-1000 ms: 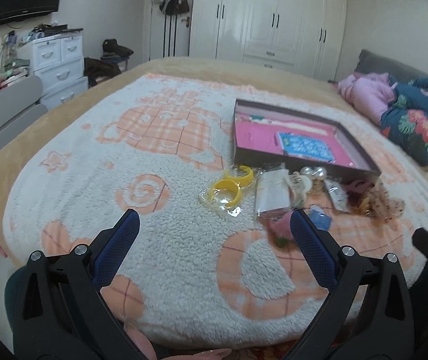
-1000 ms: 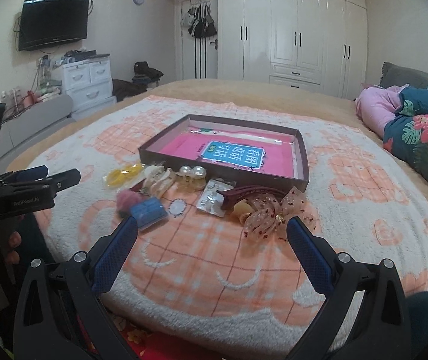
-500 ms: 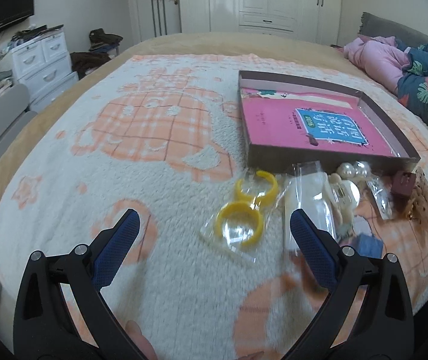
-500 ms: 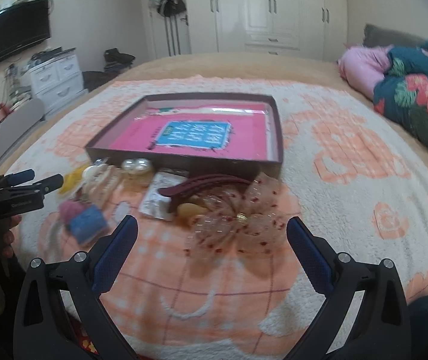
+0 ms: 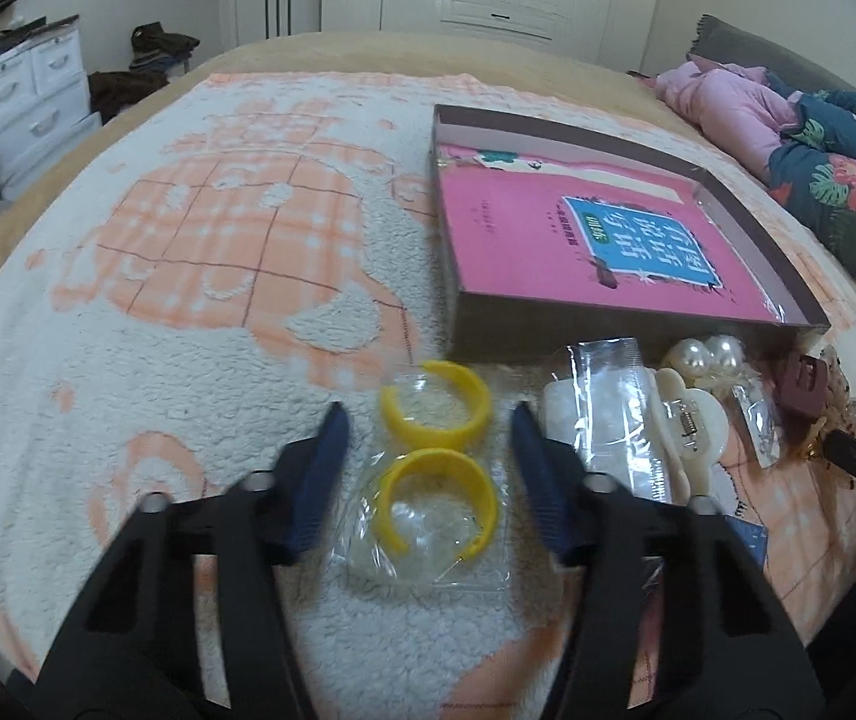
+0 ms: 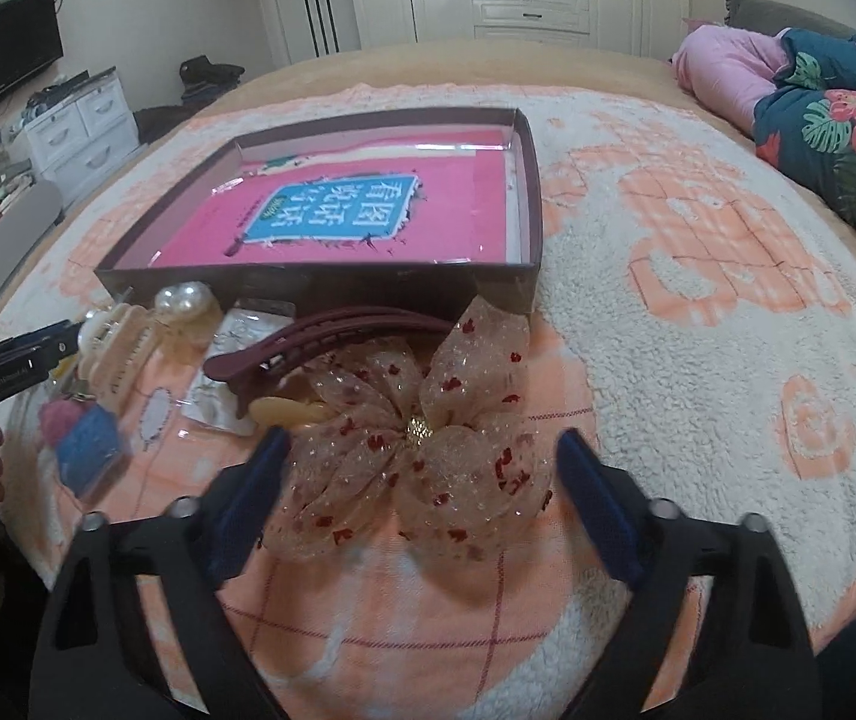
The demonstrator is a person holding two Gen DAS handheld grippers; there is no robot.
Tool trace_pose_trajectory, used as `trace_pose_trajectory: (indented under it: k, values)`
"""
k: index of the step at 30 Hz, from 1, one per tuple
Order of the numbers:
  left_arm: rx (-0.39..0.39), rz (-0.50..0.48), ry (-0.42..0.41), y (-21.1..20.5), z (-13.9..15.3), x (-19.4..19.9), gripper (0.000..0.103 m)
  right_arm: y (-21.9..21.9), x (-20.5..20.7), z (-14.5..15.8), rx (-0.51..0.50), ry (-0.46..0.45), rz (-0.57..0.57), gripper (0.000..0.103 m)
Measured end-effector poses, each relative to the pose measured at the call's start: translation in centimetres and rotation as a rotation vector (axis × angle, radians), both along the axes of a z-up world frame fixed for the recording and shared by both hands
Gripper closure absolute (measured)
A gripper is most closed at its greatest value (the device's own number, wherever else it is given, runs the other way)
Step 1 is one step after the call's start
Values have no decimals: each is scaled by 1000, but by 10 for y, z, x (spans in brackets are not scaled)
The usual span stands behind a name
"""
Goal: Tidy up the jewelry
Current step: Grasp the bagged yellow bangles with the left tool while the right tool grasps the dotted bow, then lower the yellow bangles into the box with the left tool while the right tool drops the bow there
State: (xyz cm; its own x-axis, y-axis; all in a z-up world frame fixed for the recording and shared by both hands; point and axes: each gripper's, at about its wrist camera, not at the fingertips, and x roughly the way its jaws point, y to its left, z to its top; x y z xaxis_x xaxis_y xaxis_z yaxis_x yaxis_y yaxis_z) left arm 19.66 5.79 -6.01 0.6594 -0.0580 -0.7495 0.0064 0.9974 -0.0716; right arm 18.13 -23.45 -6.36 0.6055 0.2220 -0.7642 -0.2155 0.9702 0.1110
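Both jaws, wide a moment ago, are closing unpressed: left gripper (image 5: pixel 428 456) around the lower-centre yellow hoops (image 5: pixel 436 468), right gripper (image 6: pixel 425 468) around the bow (image 6: pixel 422 444), starting pickups.

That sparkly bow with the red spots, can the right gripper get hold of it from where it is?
Probably yes. The bow lies between the right gripper's closing jaws, nothing covering it; its pads do not yet press on it.

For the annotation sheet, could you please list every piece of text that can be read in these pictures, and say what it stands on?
"看图说话": blue label of the pink book in the brown box.
Small green badge on that label: too small to read.
White print on the left gripper seen in the right wrist view: too blurred to read.
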Motion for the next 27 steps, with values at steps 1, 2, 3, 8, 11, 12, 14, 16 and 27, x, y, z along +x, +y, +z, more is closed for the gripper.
trace_pose_trajectory:
  k: [1,2,3,8,11,12,14,16,27]
  values:
    - [5,-3,-1,-1,0,0,67,-1,1,-2,2,8,3,32]
    - [5,-5,-6,-1,0,-1,70,-1,2,-3,2,11,4,36]
    - [-2,-4,-10,0,1,-1,71,-1,2,-4,-5,11,6,44]
    - [-32,14,-24,5,8,-5,73,-2,-4,-4,-28,-3,15,72]
    - [-37,15,-50,4,19,-10,73,-7,-8,-1,-29,-10,12,75]
    - [-37,15,-59,4,23,-11,73,-9,-11,0,-33,-16,6,76]
    - [-34,13,-83,3,32,-14,73,-14,-15,3,-27,-22,-6,78]
    - [-39,13,-98,2,40,-15,73,-23,-19,6,-20,-29,-32,78]
    - [-57,-14,-144,-20,62,-3,73,-66,-22,23,18,-74,-140,90]
